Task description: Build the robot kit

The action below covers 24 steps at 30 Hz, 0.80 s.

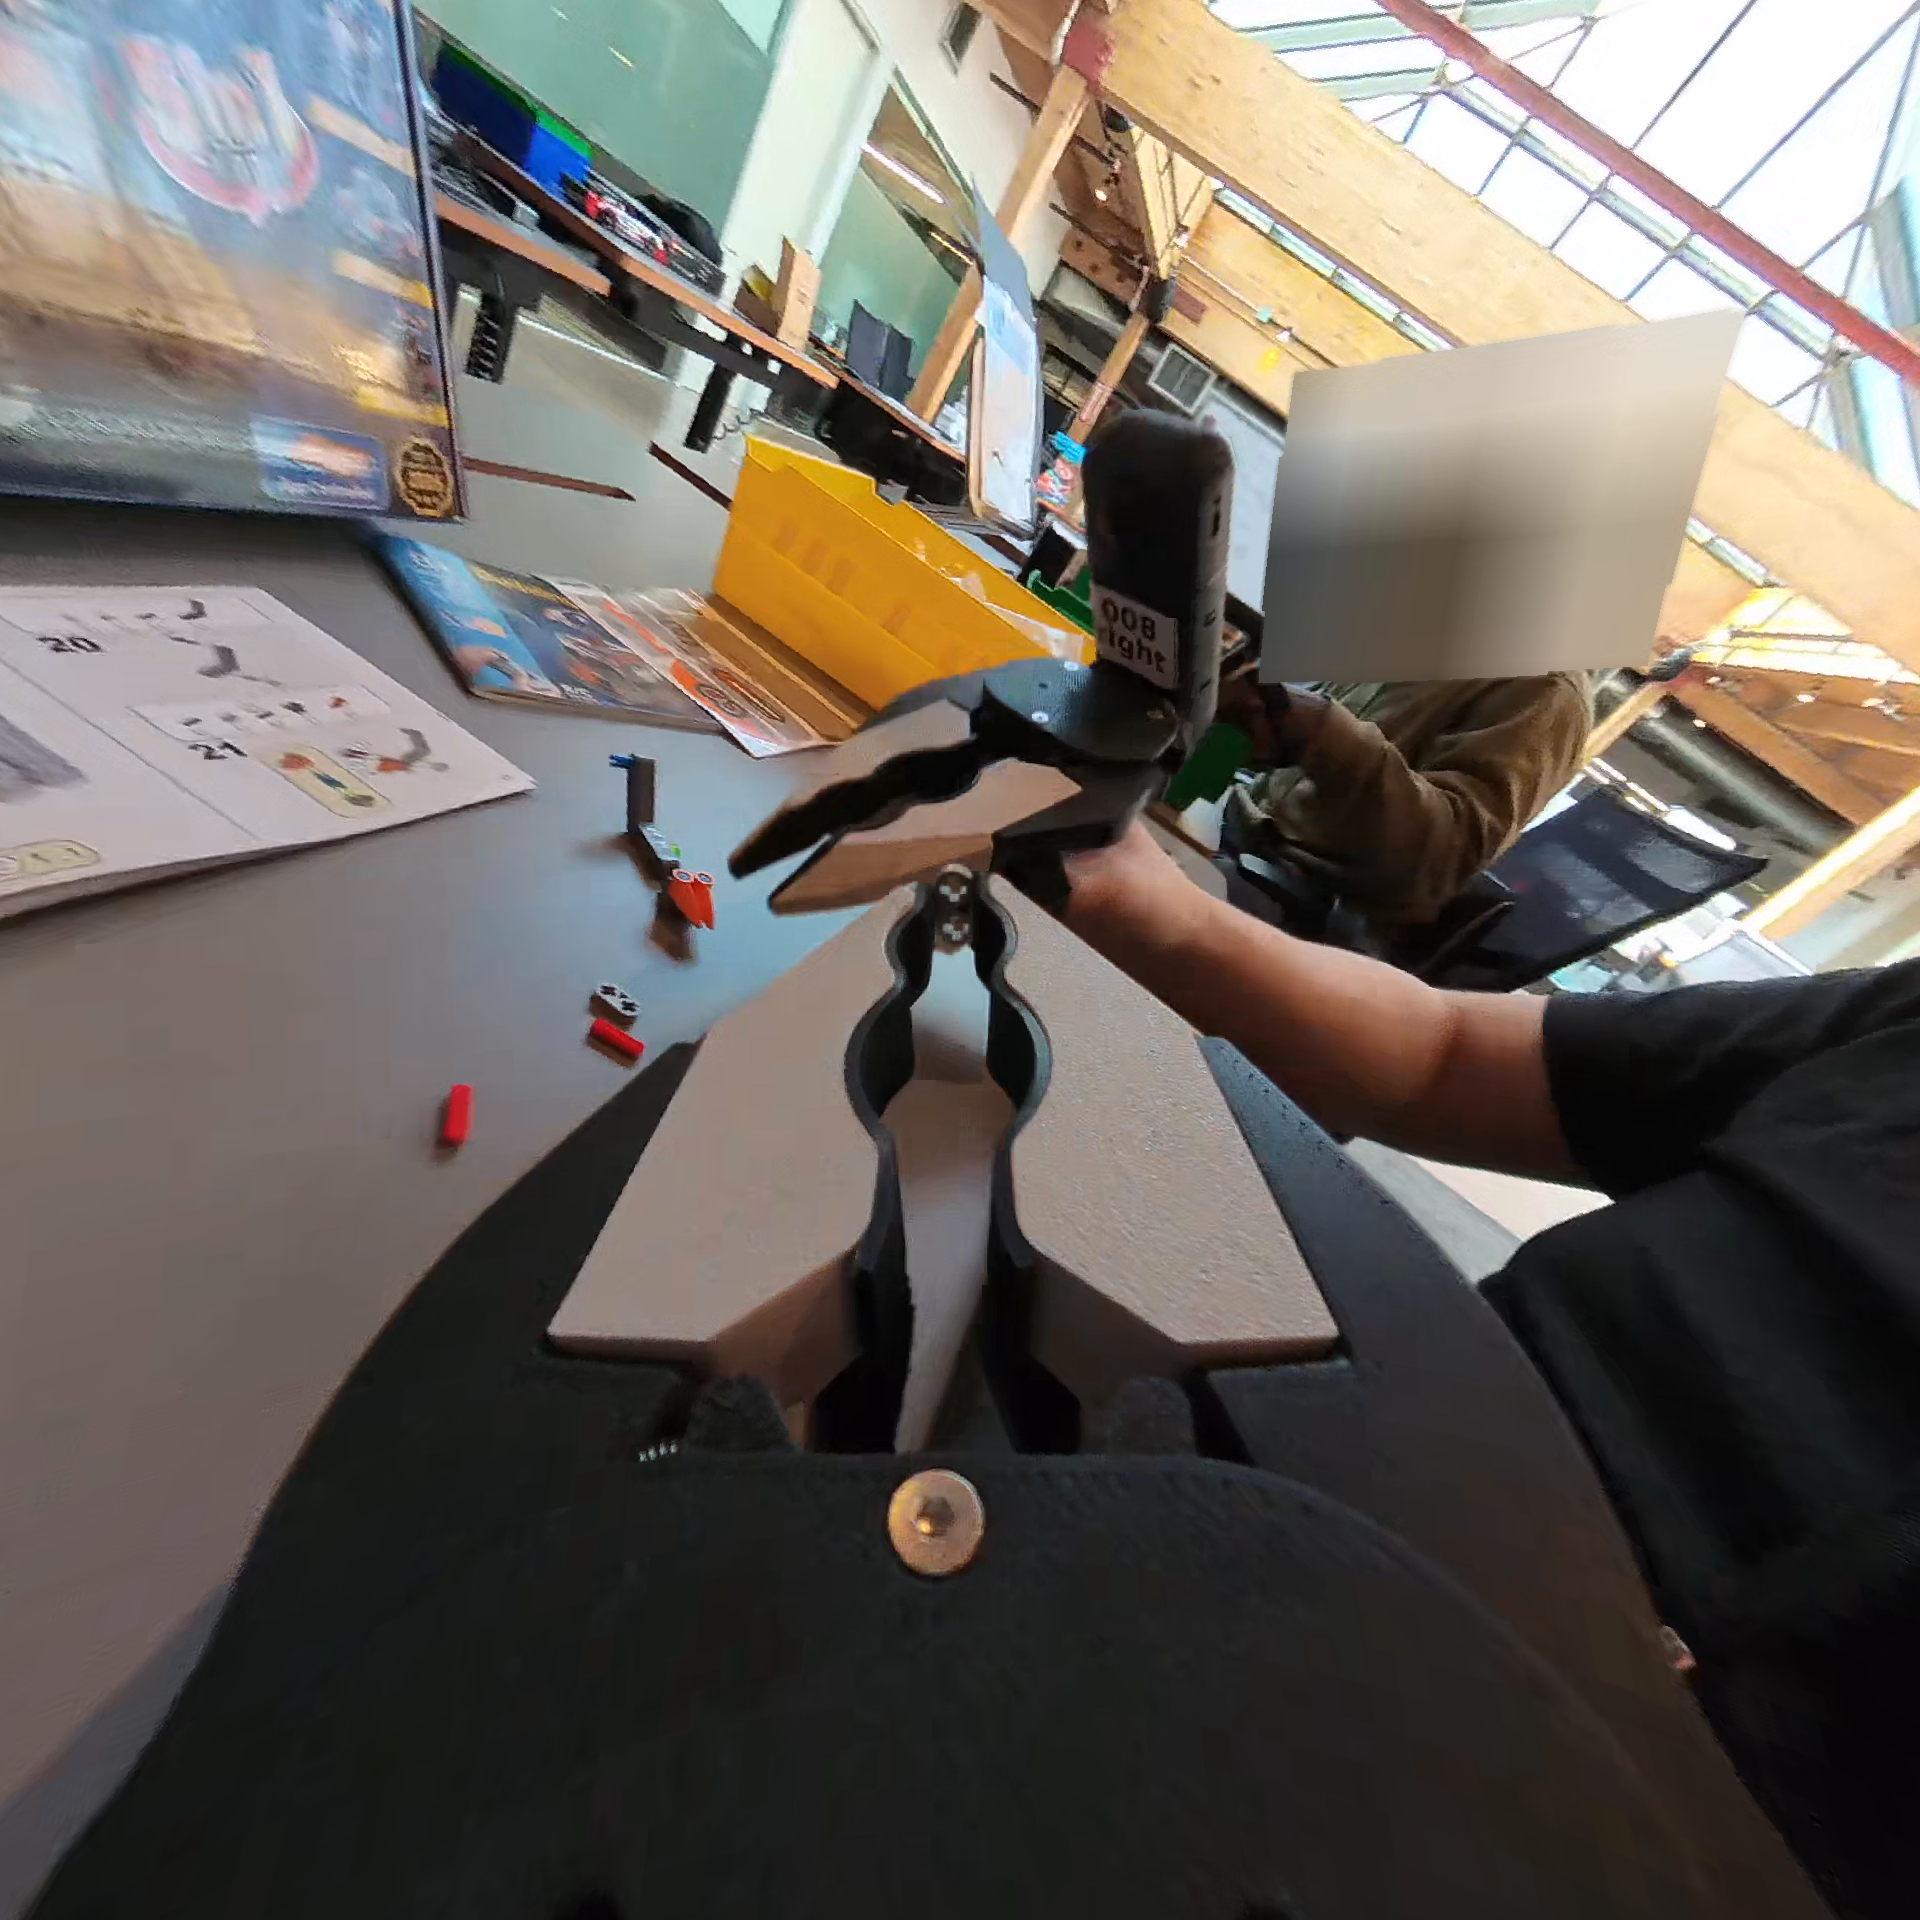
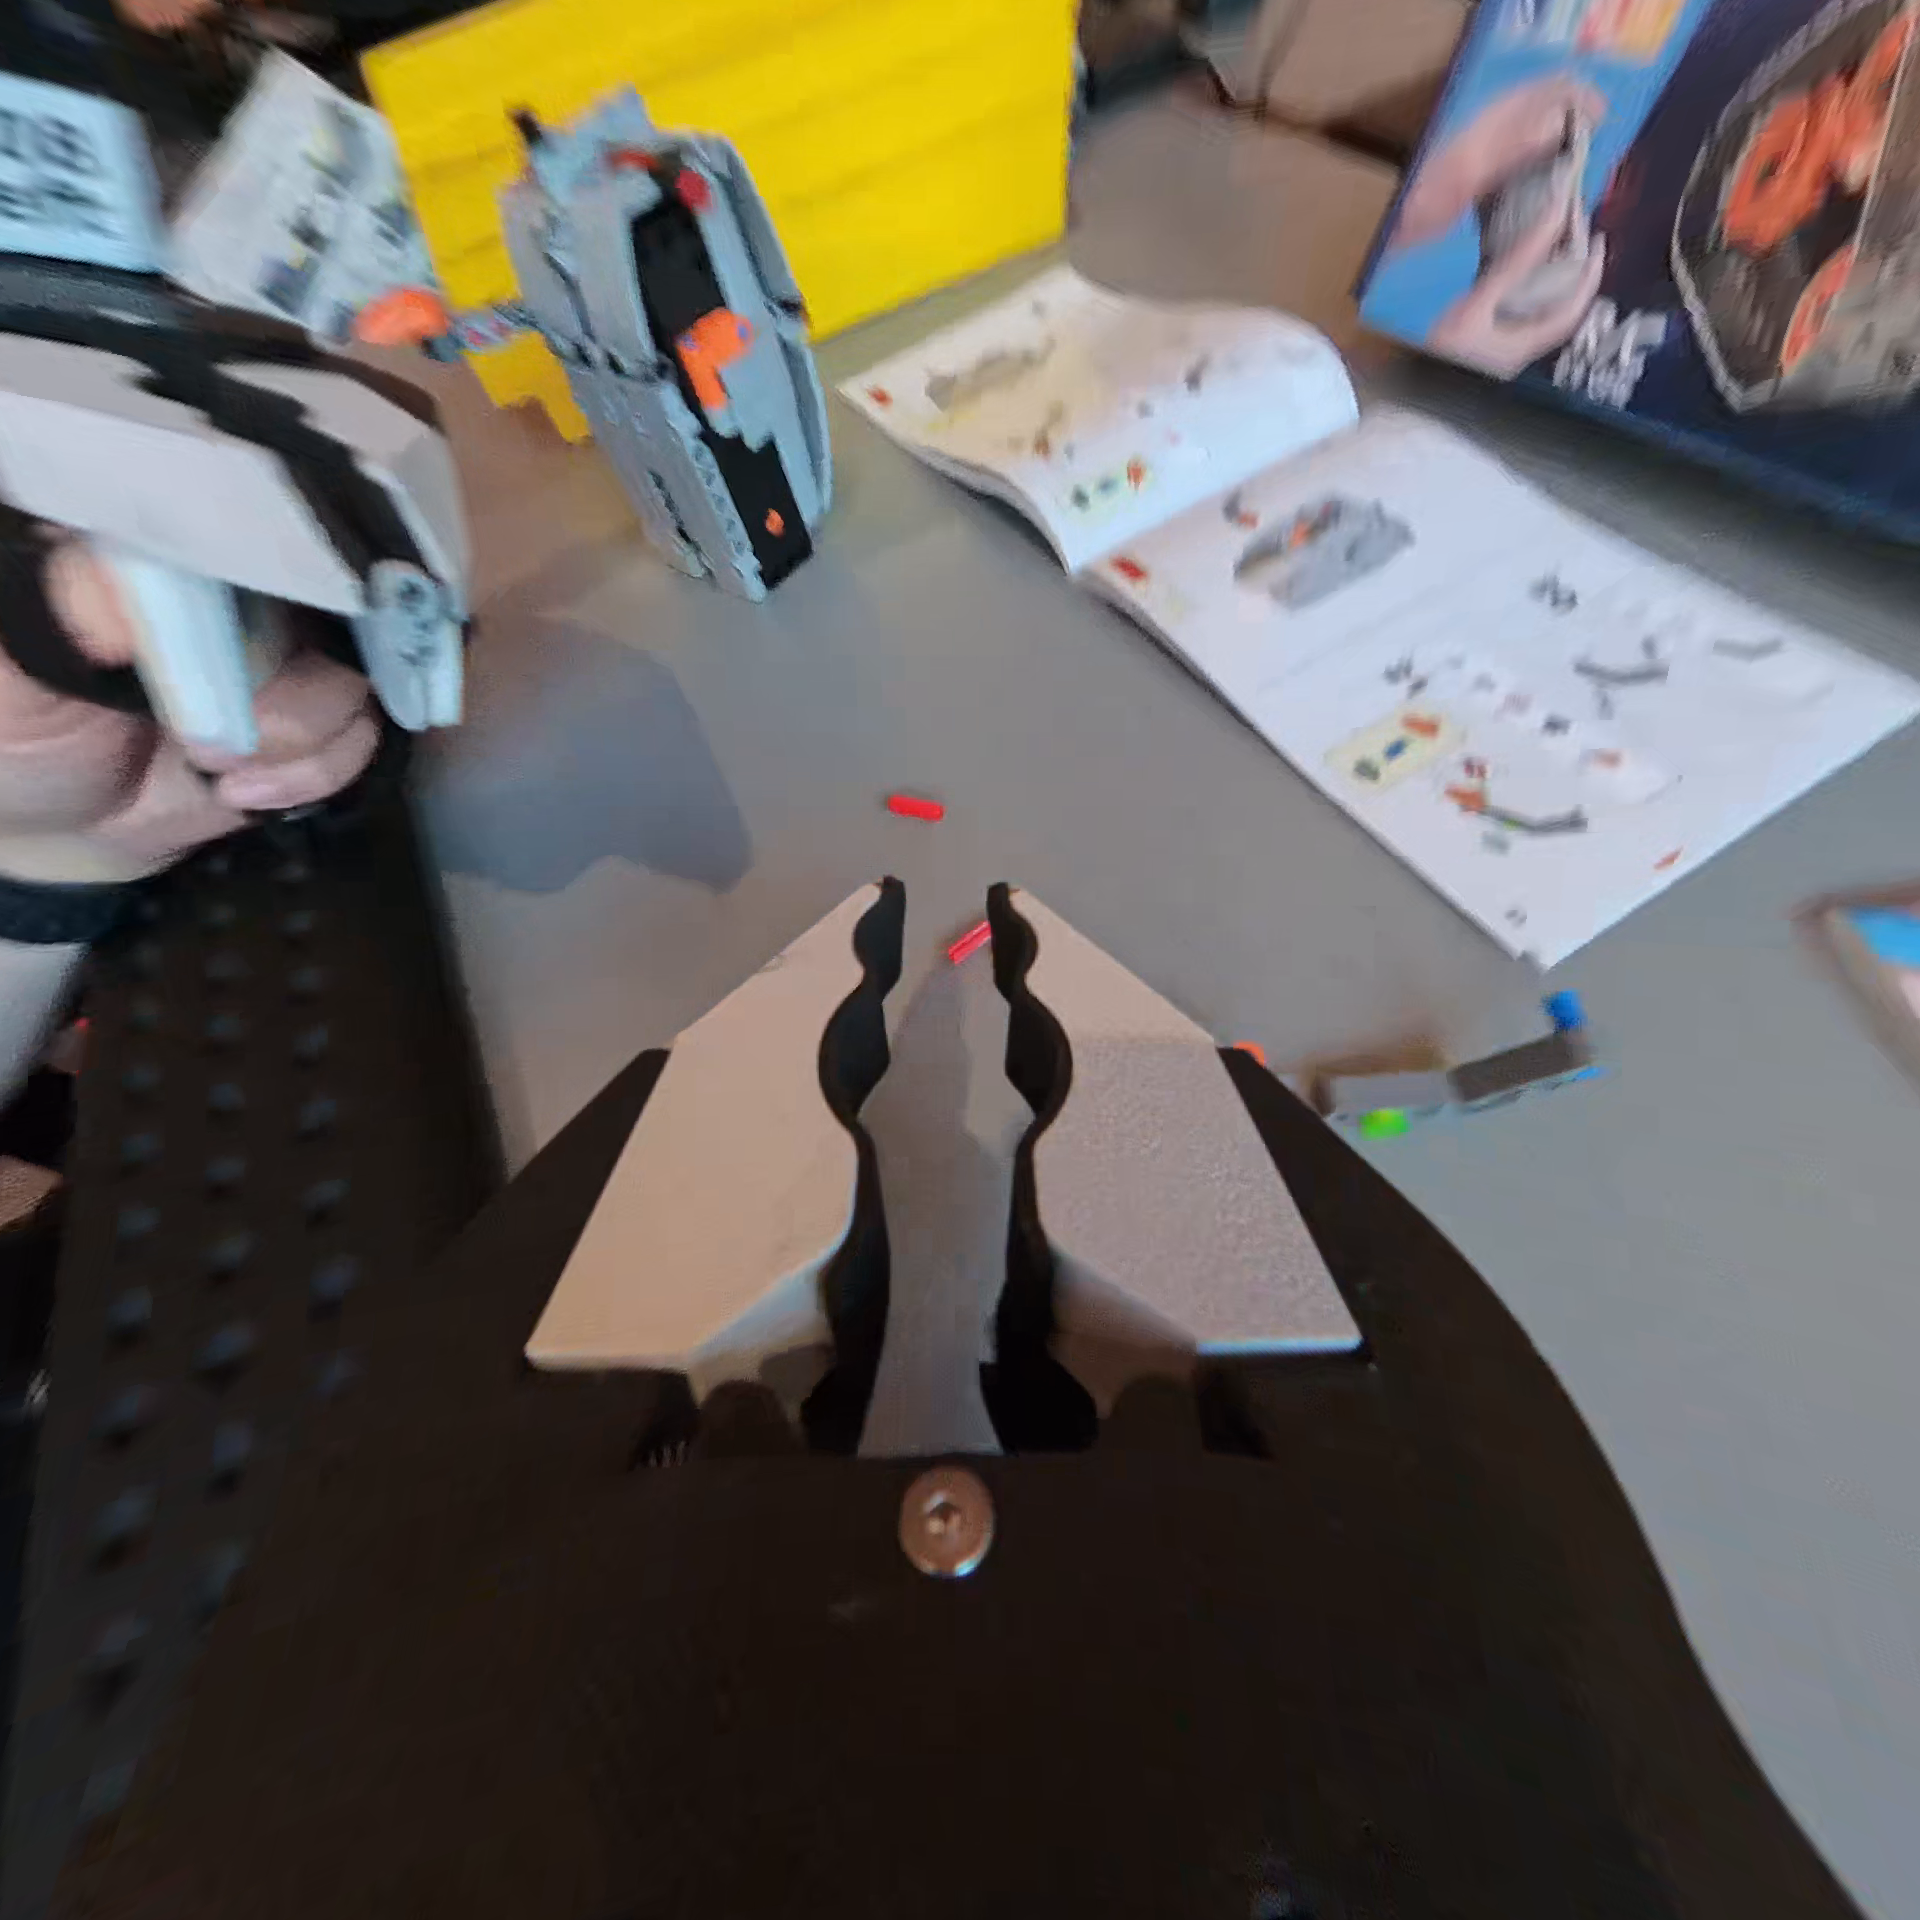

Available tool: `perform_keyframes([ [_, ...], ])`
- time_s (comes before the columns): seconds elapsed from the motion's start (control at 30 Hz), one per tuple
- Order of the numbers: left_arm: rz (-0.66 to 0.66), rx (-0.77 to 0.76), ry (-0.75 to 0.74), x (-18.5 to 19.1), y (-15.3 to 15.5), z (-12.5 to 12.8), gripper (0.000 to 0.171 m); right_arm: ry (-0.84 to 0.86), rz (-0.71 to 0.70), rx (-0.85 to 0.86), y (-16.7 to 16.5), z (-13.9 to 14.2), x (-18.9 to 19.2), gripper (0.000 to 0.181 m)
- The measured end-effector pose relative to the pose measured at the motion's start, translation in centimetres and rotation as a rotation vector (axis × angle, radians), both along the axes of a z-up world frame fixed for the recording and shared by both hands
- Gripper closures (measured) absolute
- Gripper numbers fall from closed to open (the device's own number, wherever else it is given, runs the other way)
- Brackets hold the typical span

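Bare grey counter (image 2: pixel 1039 665) ahead of right claw (image 2: pixel 943 902) w/ two red pegs (image 2: pixel 915 807); brick model (image 2: pixel 681 353) & booklet (image 2: pixel 1455 644) flank it.

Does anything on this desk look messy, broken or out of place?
Nothing looks broken. Small loose bits lie scattered on the grey table: two red pins near the open right gripper, plus a small part-built grey strip. The left gripper pinches a small grey piece.

Left tool (image 1: pixel 952 914) nearly closed, raised; right tool (image 2: pixel 943 902) parted, angled downward.
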State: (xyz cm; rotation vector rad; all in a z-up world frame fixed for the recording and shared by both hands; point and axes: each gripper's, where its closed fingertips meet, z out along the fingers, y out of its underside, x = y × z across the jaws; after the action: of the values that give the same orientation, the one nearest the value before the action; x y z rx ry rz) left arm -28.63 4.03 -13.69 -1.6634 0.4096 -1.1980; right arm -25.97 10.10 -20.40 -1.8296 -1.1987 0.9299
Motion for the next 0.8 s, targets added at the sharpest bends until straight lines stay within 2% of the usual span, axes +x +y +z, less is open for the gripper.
perform_keyframes([
  [0.1, 0.003, -0.014, -0.018, -0.2, 0.0, 0.0, 0.167, -0.202, -0.094, 0.075, 0.3, -3.2, -0.7, 0.164],
  [0.17, 0.005, -0.025, -0.037, -0.4, 0.1, 0.1, 0.167, -0.255, -0.120, 0.099, 0.4, -4.1, -1.0, 0.162],
  [0.33, -0.007, -0.045, -0.071, -0.5, 0.0, 0.2, 0.167, -0.253, -0.149, 0.070, 0.1, -4.5, -1.5, 0.157],
  [0.47, -0.018, -0.049, -0.059, -0.3, -0.1, 0.1, 0.167, -0.308, -0.160, 0.139, 0.3, -4.9, -1.8, 0.156],
  [0.6, -0.020, -0.053, -0.065, -0.3, -0.2, 0.1, 0.167, -0.364, -0.152, 0.230, 0.5, -5.0, -1.8, 0.168],
  [0.8, -0.037, -0.072, -0.072, -0.2, -0.2, -0.1, 0.167, -0.354, -0.154, 0.226, 0.5, -4.7, -1.4, 0.168],
])
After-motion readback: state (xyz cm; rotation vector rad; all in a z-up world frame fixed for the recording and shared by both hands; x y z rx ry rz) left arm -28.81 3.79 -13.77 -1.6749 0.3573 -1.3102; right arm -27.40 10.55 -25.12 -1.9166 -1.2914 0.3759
